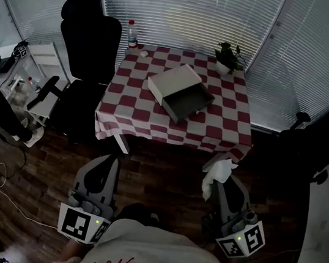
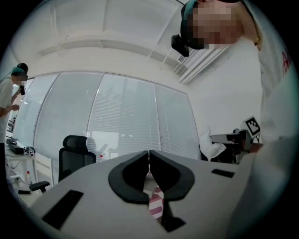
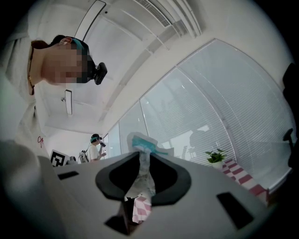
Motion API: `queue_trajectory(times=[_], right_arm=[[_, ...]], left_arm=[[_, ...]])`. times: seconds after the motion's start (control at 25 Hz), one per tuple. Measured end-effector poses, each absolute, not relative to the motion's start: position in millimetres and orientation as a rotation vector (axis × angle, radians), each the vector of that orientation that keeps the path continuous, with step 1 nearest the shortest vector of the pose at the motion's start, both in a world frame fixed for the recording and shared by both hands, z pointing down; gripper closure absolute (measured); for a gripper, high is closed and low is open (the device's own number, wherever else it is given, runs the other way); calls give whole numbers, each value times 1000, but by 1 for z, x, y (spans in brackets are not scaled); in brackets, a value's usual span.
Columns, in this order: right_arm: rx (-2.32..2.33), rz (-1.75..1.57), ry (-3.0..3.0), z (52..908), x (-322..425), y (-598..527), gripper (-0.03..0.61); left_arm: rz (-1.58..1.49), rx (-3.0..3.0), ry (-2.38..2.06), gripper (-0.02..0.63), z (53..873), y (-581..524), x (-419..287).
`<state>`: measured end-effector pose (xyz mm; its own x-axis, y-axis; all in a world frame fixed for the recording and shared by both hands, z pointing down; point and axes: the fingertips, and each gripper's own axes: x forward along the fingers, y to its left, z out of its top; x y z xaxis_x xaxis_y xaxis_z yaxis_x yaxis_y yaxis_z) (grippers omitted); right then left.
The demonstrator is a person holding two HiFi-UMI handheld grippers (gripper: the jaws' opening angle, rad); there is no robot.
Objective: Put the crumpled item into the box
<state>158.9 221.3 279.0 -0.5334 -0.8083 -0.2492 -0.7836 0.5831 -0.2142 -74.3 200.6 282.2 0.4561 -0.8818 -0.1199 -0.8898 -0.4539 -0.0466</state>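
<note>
While the right gripper pinches the paper, it may slip and drop before the box at 11 o'clock; the left gripper is closed, empty

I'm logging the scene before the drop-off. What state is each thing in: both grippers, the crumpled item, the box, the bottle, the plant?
box: on the table, drawer slid open, nothing seen inside.
crumpled item: pinched, held short of the table, not yet in the box.
right gripper: shut on the crumpled item.
left gripper: shut, empty.
bottle: upright, cap on.
plant: upright in its pot.
</note>
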Motion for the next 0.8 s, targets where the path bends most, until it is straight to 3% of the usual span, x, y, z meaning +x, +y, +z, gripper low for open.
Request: queue_trajectory(times=[0.8], right_arm=[[-1286, -146, 2503, 288, 155, 202, 500]], left_arm=[[60, -2618, 1558, 594, 291, 186, -67]])
